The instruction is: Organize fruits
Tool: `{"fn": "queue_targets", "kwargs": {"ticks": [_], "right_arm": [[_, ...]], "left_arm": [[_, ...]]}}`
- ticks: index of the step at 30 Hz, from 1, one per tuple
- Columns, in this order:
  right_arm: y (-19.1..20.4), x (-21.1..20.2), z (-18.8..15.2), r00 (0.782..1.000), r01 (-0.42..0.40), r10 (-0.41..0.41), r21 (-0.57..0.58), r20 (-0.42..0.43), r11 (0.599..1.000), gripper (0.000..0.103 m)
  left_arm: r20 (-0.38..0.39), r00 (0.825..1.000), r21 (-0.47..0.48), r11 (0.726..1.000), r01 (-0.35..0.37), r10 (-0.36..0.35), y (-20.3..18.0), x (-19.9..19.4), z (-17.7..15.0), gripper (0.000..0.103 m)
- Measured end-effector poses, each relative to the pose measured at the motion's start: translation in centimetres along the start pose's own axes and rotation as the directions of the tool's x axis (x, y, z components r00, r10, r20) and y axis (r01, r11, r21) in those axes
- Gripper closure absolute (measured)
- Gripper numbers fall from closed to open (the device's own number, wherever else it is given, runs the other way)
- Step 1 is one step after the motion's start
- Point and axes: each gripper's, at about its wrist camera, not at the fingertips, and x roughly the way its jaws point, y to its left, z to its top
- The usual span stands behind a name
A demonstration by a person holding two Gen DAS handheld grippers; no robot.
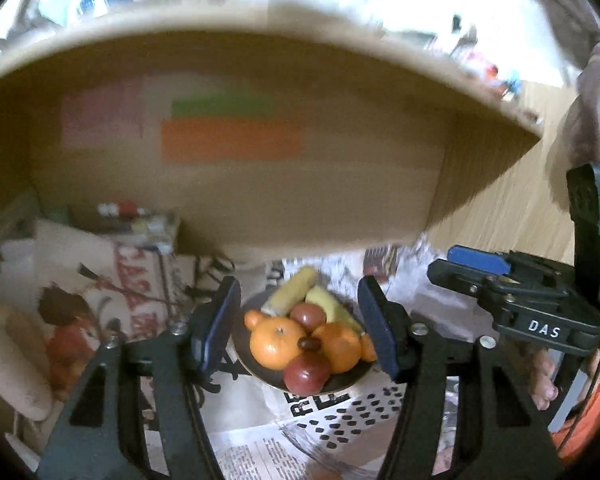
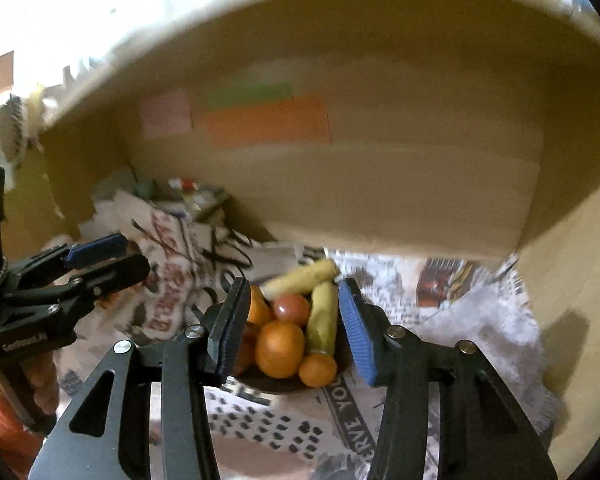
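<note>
Bright light floods in from the far side above the cardboard box [image 1: 260, 184], washing the top of both views out to white. Inside the box it is dim and brownish. Everything is smeared by motion blur, the far clutter most. The fisheye bends the box rim into an arc, and black corners frame each view. A soft shadow falls on the right wall [image 2: 568, 344].

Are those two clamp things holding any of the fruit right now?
No. The left hand-held gripper and the right hand-held gripper are both open and empty; the fruit lies in the bowl beyond their fingers, untouched.
</note>
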Motion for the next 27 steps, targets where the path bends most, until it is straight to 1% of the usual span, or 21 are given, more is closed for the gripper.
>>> {"fn": "queue_targets", "kwargs": {"ticks": [4,8,10,13,14,15,16,17,18,19,22,26,27], "right_arm": [[1.5,-3.9,0.3,0.996,0.002,-0.001,-0.004,0.086,1.000,0.060],[3.0,-7.7,0.1,0.985,0.011,-0.010,-0.003,0.171,1.000,0.058],[3.7,-9.2,-0.1,0.979,0.016,-0.015,-0.001,0.204,1.000,0.056],[4.3,-10.5,-0.6,0.972,0.024,-0.023,-0.003,0.232,1.000,0.048],[4.5,-11.0,-0.7,0.970,0.032,-0.031,-0.002,0.241,0.999,0.044],[4.8,-11.4,-0.9,0.968,0.043,-0.041,0.000,0.249,0.999,0.037],[5.0,-11.8,-1.1,0.965,0.054,-0.053,0.002,0.257,0.999,0.033],[5.1,-12.1,-1.4,0.962,0.065,-0.064,0.005,0.265,0.998,0.026],[5.2,-12.4,-1.6,0.960,0.075,-0.074,0.005,0.271,0.997,0.021],[5.5,-12.7,-1.8,0.958,0.086,-0.083,0.004,0.276,0.996,0.019],[5.9,-13.2,-2.1,0.952,0.111,-0.104,-0.006,0.288,0.994,0.015],[6.2,-14.4,-2.6,0.939,0.142,-0.132,-0.009,0.318,0.990,0.001],[6.2,-14.6,-2.6,0.936,0.148,-0.137,-0.009,0.323,0.989,0.000]], "left_arm": [[0.083,0.996,0.012,1.000,-0.021,0.020,-1.2,-4.3,0.6,0.042],[0.146,0.989,0.021,0.999,-0.033,0.029,-2.3,-8.1,0.7,0.042],[0.171,0.985,0.023,0.999,-0.039,0.034,-2.7,-9.6,0.6,0.039],[0.201,0.979,0.032,0.998,-0.055,0.047,-3.3,-11.5,0.2,0.035],[0.206,0.977,0.034,0.998,-0.057,0.048,-3.5,-12.2,0.1,0.034],[0.210,0.976,0.036,0.998,-0.058,0.049,-3.7,-12.8,0.0,0.032],[0.215,0.975,0.035,0.997,-0.062,0.053,-3.8,-13.2,-0.1,0.027],[0.222,0.973,0.034,0.997,-0.068,0.059,-3.9,-13.5,-0.3,0.024],[0.230,0.971,0.032,0.997,-0.076,0.067,-4.0,-13.9,-0.5,0.019],[0.239,0.968,0.031,0.996,-0.086,0.076,-4.1,-14.3,-0.7,0.015],[0.257,0.962,0.034,0.994,-0.108,0.096,-4.5,-15.1,-1.1,0.009],[0.269,0.956,0.027,0.992,-0.127,0.115,-4.8,-15.8,-1.6,0.003],[0.272,0.955,0.025,0.991,-0.131,0.119,-4.7,-15.9,-1.7,0.002]]}}
